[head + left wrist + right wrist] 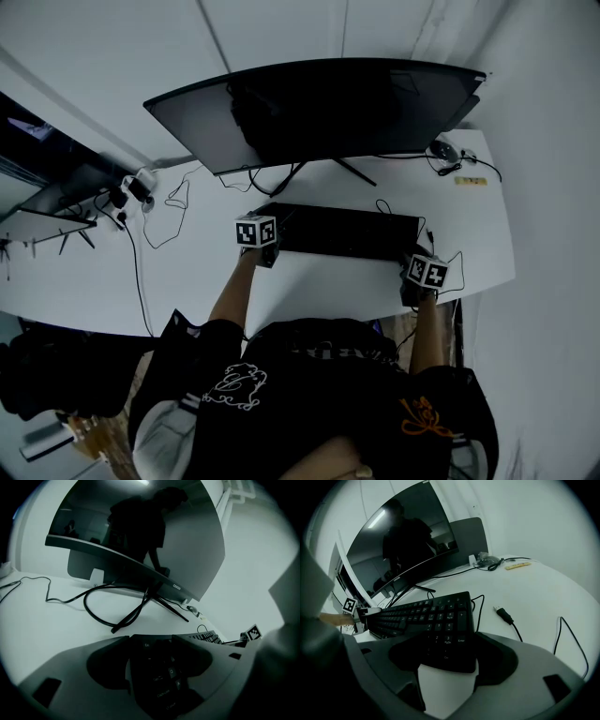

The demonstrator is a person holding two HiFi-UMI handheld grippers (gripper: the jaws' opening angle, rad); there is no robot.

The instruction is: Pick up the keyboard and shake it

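- the keyboard [347,232] is laid flat on the white table [319,286], just in front of the stand of the curved monitor [319,108]. its long side runs across the head view.
- the left gripper [151,639] is positioned at the keyboard's left end. in the left gripper view, the end bearing the esc key is seen between the two jaws.
- the left jaws are spread wide. no pad is seen pressed onto the keyboard, so these tongs are read as released around that end.
- the right gripper [450,639] is positioned at the keyboard's right end. the corner with the number keys is seen between its jaws, with bare table showing below it.
- the right jaws are likewise held apart, and a strip of table is visible between one jaw and the keyboard's edge. these tongs are also released.
- both grippers are angled downward toward the table, one at each end of the keyboard, with the marker cubes [255,230] uppermost.
- a loose cable plug [502,613] is laid on the table near the keyboard's right end, apart from it.
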